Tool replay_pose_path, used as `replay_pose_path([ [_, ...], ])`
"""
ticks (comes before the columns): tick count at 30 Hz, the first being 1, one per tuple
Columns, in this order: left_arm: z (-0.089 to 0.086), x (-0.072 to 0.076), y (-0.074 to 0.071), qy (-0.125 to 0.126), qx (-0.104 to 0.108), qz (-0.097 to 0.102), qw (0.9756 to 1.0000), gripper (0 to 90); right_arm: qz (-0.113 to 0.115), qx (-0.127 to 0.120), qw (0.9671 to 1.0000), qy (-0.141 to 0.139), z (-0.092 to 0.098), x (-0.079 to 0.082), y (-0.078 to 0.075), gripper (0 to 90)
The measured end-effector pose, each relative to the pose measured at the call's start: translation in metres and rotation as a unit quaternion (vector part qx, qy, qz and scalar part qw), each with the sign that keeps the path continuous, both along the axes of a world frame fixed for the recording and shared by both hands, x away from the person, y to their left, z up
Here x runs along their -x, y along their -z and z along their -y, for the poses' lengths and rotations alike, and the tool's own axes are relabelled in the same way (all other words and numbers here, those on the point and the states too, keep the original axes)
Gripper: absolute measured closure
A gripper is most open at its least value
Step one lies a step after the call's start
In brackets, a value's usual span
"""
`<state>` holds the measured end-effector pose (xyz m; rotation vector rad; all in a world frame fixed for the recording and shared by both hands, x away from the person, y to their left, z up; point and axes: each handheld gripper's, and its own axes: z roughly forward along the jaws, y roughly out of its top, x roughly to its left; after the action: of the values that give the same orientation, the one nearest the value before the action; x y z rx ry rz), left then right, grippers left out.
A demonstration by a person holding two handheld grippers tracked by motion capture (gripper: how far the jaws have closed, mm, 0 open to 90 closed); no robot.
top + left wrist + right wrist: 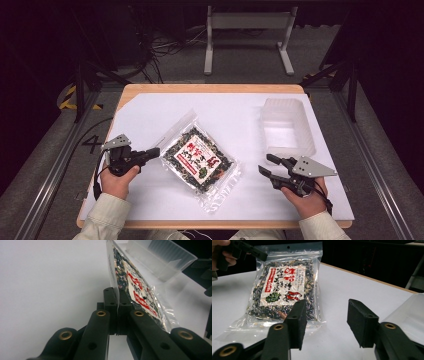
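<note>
White sheeting [150, 197] is covering a wooden table [210, 88], which is sitting on grey carpet amid dark surroundings, with a white metal stand [248, 35] and loose cables [165, 47] lying beyond it. A clear packet of dried seaweed [199, 159] is lying mid-table. The left gripper [152, 152] is pinching the packet's edge between closed jaws. The right gripper [267, 165] is resting nearby with jaws spread, holding nothing, just beside a translucent plastic tub [287, 128].

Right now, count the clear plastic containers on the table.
1: a clear, frosted plastic rectangular tub at the table's far right, beyond the right gripper. Nothing seems hidden.
</note>
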<state>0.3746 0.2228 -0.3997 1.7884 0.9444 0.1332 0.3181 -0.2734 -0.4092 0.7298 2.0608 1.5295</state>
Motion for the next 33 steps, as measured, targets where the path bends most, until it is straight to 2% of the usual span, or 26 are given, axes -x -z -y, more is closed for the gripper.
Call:
replay_pose_path([
  [8,0.008,0.009,-0.024,0.023,0.019,0.034,0.9990,89.6,0.005,0.012,0.9999,-0.011,-0.001,0.000,-0.011,56.7],
  [10,0.013,0.013,-0.035,0.038,0.020,0.054,0.9976,89.6,0.008,0.010,0.9999,-0.012,-0.001,0.001,-0.014,57.9],
  [14,0.019,0.019,-0.052,0.054,0.022,0.078,0.9952,89.6,0.013,0.006,0.9998,-0.013,-0.001,0.001,-0.020,58.4],
  [20,0.024,0.028,-0.082,0.070,0.009,0.133,0.9886,89.7,0.017,-0.006,0.9997,-0.017,0.001,-0.001,-0.027,58.3],
  [24,0.026,0.032,-0.097,0.078,-0.001,0.160,0.9840,89.7,0.021,-0.014,0.9995,-0.021,-0.001,-0.002,-0.033,58.5],
  [27,0.027,0.033,-0.106,0.078,-0.006,0.174,0.9816,89.7,0.026,-0.016,0.9992,-0.026,-0.002,-0.002,-0.038,58.4],
  [33,0.023,0.033,-0.118,0.081,0.000,0.192,0.9781,89.7,0.030,-0.025,0.9985,-0.039,-0.007,-0.008,-0.049,57.1],
])
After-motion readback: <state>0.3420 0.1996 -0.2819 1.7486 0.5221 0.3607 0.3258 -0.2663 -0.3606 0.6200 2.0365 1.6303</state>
